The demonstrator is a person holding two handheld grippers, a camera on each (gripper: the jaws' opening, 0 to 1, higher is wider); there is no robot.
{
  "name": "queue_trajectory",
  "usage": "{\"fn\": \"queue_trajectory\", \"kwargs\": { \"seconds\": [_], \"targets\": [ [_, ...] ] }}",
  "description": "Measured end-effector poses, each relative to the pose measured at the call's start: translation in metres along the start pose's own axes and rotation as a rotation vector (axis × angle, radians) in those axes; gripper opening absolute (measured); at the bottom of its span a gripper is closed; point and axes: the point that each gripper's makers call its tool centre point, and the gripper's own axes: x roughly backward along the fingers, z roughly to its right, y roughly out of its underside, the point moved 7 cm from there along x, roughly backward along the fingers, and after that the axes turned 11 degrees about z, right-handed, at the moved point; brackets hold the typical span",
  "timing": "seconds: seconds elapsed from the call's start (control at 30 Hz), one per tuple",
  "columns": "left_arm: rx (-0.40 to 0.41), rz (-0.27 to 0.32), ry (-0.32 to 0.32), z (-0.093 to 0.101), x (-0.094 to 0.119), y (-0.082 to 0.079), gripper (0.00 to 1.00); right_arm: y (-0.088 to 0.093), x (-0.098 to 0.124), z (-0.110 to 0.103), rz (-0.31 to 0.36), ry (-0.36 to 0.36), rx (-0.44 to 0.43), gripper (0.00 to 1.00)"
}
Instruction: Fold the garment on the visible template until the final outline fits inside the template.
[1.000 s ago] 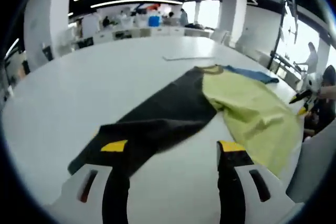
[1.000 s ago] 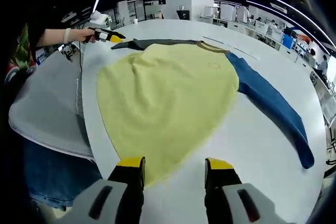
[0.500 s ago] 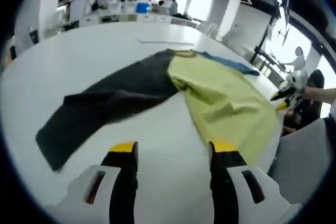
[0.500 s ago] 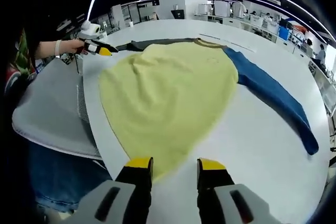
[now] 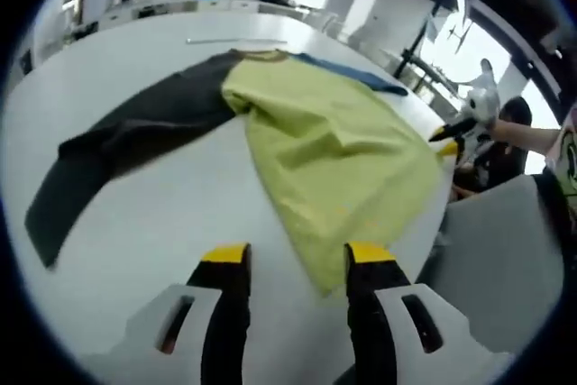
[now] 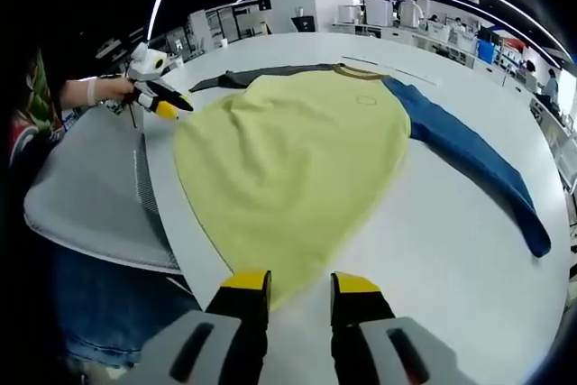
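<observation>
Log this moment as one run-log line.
stage: before first fold | shirt: spread flat on table, both sleeves out | left gripper: open at hem corner | right gripper: open at hem

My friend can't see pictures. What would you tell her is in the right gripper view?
A yellow-bodied shirt lies flat on a white table, one sleeve blue, the other dark grey. The right gripper hovers open at the shirt's near hem. The left gripper, in a person's hand, is at the far-left edge.
</observation>
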Motion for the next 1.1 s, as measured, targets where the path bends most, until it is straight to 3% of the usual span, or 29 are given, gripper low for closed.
{"fn": "queue_trajectory", "kwargs": {
  "seconds": [0.3, 0.47, 1.1],
  "targets": [
    [-0.005, -0.036, 0.019, 0.005, -0.001, 0.007, 0.25, 0.004, 0.001, -0.004, -0.006, -0.009, -0.018, 0.15],
    [0.006, -0.069, 0.033, 0.007, -0.002, 0.014, 0.15, 0.005, 0.002, -0.005, -0.006, -0.016, -0.032, 0.12],
    [0.050, -0.081, 0.022, 0.008, 0.000, 0.015, 0.04, 0.011, -0.001, -0.011, -0.022, -0.043, -0.057, 0.06]
  ]
}}
